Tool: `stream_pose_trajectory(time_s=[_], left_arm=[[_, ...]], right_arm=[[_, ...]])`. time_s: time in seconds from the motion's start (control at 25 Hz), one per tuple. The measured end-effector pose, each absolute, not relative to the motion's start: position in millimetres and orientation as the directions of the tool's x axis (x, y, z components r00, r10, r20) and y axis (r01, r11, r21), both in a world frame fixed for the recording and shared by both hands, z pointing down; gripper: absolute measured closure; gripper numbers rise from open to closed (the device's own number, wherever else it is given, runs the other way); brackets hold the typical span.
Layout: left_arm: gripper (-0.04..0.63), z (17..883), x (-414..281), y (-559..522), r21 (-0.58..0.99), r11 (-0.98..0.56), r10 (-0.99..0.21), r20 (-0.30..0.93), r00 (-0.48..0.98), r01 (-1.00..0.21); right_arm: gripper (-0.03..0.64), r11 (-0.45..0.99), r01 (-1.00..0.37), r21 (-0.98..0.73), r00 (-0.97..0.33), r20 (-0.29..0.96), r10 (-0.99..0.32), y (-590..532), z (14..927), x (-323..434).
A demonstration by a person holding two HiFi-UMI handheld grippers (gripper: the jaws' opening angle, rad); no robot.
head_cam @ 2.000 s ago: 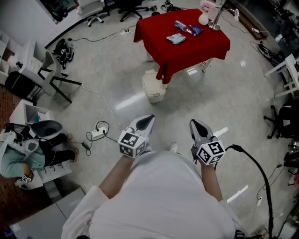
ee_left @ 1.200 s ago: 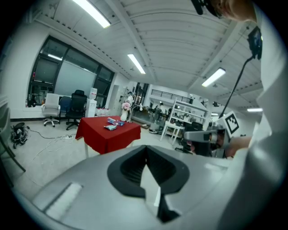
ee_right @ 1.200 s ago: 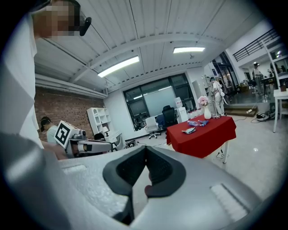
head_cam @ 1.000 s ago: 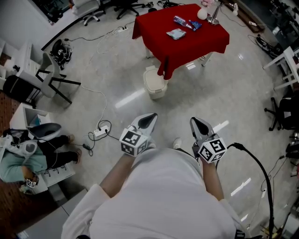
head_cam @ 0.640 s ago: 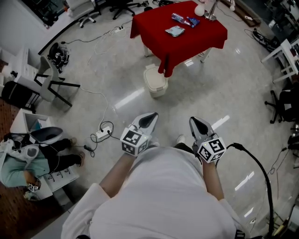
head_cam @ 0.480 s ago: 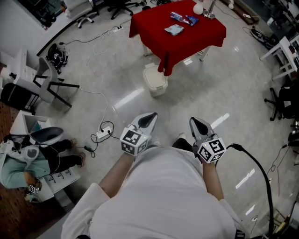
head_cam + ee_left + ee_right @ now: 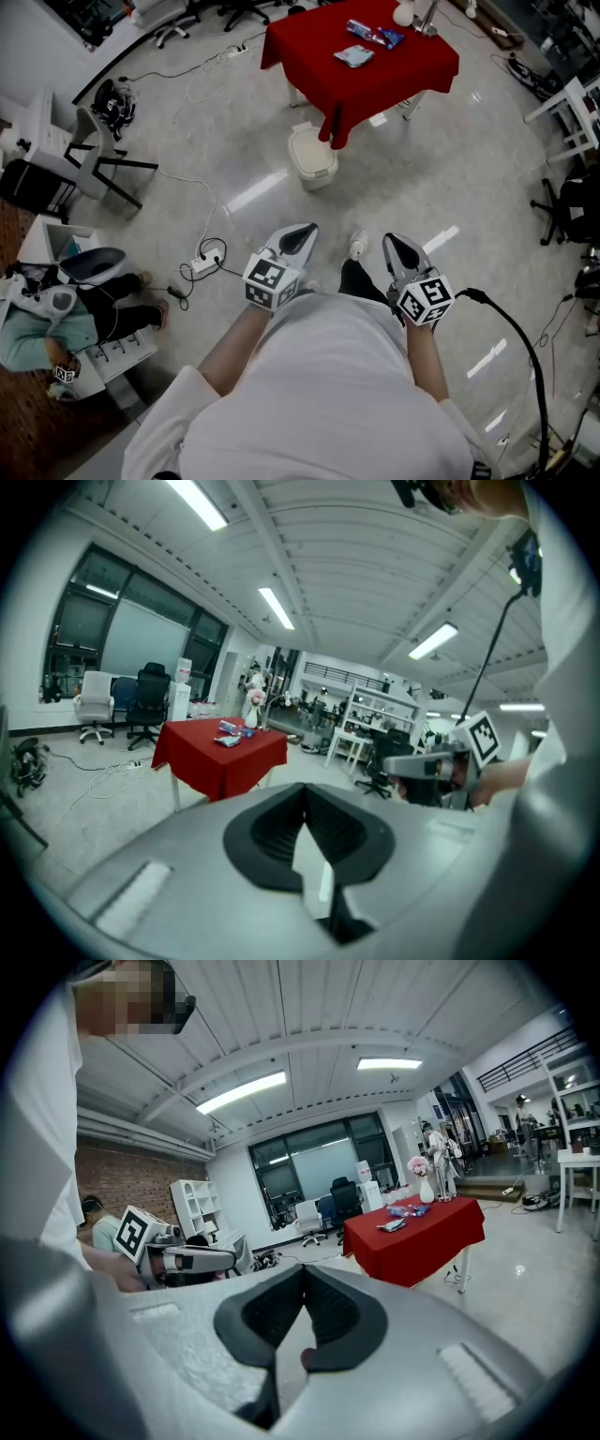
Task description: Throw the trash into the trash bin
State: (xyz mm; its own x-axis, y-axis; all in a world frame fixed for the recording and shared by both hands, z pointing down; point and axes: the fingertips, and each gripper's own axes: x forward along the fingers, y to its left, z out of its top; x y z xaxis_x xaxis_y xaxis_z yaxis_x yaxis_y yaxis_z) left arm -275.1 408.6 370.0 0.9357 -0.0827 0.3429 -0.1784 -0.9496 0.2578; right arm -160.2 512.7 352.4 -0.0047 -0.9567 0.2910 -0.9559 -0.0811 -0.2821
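Lab floor's mostly bare. Left tool (image 7: 300,232) clenched on nothing. Trash bin (image 7: 312,159) sits beside the red desk (image 7: 375,86). The wrappers (image 7: 353,56) on top look light, crinkly and slippery, so I'd pinch an edge. Right tool (image 7: 394,247) clenched, empty too.

Bright ceiling strip lights (image 7: 242,1092), floor (image 7: 258,190) glare, dark fisheye edges

Trash (image 7: 354,56) on table (image 7: 403,70), trash bin (image 7: 312,161) just before it, chair (image 7: 94,141) far left
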Motion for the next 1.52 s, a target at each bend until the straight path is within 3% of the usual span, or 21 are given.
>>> stream_pose_trajectory(time_s=[0.84,1.52], left_arm=[[0.591,377.2,-166.9,340.3,0.255,-0.925,-0.175,0.369,0.913,-0.281],[0.591,397.2,-69.2,307.9,0.235,-0.901,-0.246,0.418,0.874,-0.366]], right_arm=[[0.615,0.016,-0.947,-0.321,-0.12,0.306,-0.944,418.9,362.9,-34.9],[0.615,0.177,-0.942,-0.286,-0.274,0.346,-0.897,370.0,383.0,73.5]])
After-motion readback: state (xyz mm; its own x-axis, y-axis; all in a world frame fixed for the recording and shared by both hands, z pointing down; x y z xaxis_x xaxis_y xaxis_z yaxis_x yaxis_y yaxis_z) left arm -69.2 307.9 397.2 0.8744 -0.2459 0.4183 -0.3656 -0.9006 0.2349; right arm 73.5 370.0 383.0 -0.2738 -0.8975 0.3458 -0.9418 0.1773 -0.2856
